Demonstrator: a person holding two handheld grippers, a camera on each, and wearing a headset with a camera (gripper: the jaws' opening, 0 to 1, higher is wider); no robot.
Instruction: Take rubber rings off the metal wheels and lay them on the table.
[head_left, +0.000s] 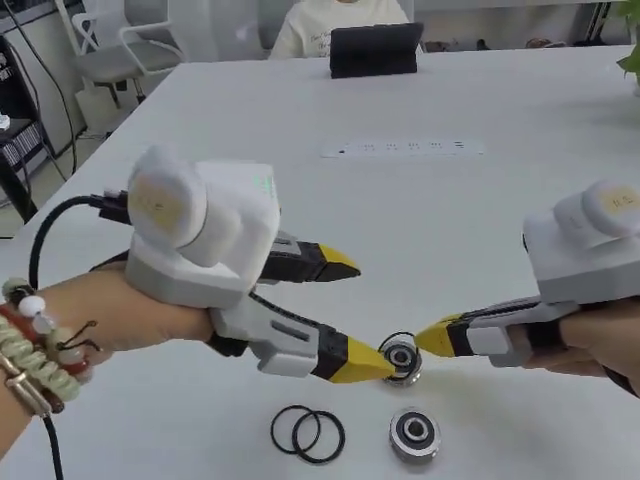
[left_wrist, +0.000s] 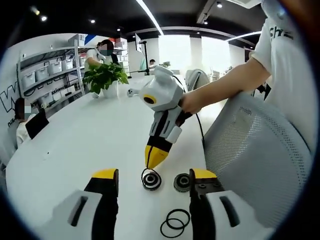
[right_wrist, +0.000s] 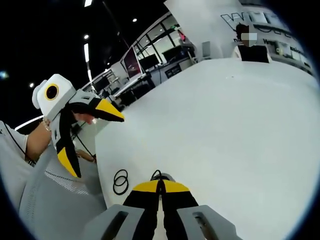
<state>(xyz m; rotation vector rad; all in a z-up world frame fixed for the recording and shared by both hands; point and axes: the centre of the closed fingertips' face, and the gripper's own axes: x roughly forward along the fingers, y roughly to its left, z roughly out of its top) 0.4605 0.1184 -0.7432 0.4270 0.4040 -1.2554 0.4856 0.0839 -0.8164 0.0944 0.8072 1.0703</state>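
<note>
A metal wheel (head_left: 403, 359) lies on the white table (head_left: 450, 220) between my two grippers. Its black rubber ring (head_left: 397, 338) is lifted partly off as a loop, and my right gripper (head_left: 428, 341) is shut on it. My left gripper (head_left: 365, 315) is open, its lower fingertip (head_left: 383, 366) against the wheel's left side. A second wheel (head_left: 414, 434) lies nearer me, with two loose rings (head_left: 307, 433) to its left. In the left gripper view the wheel (left_wrist: 151, 181) sits between my jaws, the right gripper (left_wrist: 154, 159) above it. The right gripper view has the ring loop (right_wrist: 156, 174) at its shut jaws (right_wrist: 160, 187).
A person sits at the table's far end behind a dark tablet (head_left: 374, 50). A socket strip (head_left: 402, 148) is set into the tabletop mid-way. Chairs (head_left: 120, 55) stand at the far left, and a plant (left_wrist: 102, 77) stands on the table's right end.
</note>
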